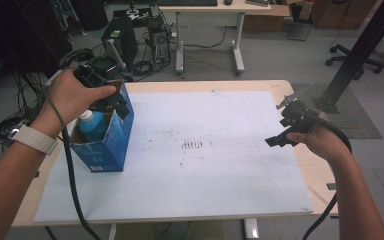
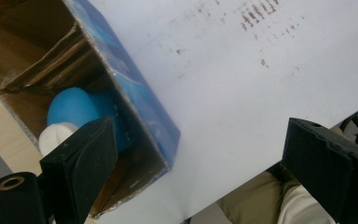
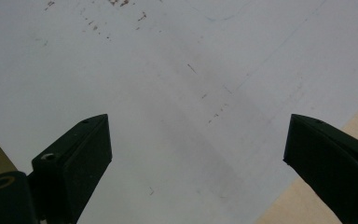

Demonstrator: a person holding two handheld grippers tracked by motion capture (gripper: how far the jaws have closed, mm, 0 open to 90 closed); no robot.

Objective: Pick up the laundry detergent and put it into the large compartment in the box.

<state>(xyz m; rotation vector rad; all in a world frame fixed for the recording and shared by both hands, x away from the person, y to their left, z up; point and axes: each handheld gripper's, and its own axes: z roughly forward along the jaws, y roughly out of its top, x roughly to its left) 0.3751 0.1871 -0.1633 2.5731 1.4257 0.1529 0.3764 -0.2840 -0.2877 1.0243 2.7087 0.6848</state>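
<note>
From the high view, the left tongs [image 1: 111, 95] hang right over the open top of the blue box [image 1: 105, 145] at the worktop's [image 1: 205, 170] left edge, with the blue bottle [image 1: 92, 125] standing inside. The right tongs [image 1: 290, 125] sit parked over the right edge, hand relaxed, wrist bent inward.

Left gripper view: jaws wide apart, one over the bottle's white cap [image 2: 56, 135]. I'd guess the bottle gets reached for next, which means dropping lower and straddling the cap.

Right gripper view: jaws spread, nothing between them, just the white mat [image 3: 191, 93].
</note>
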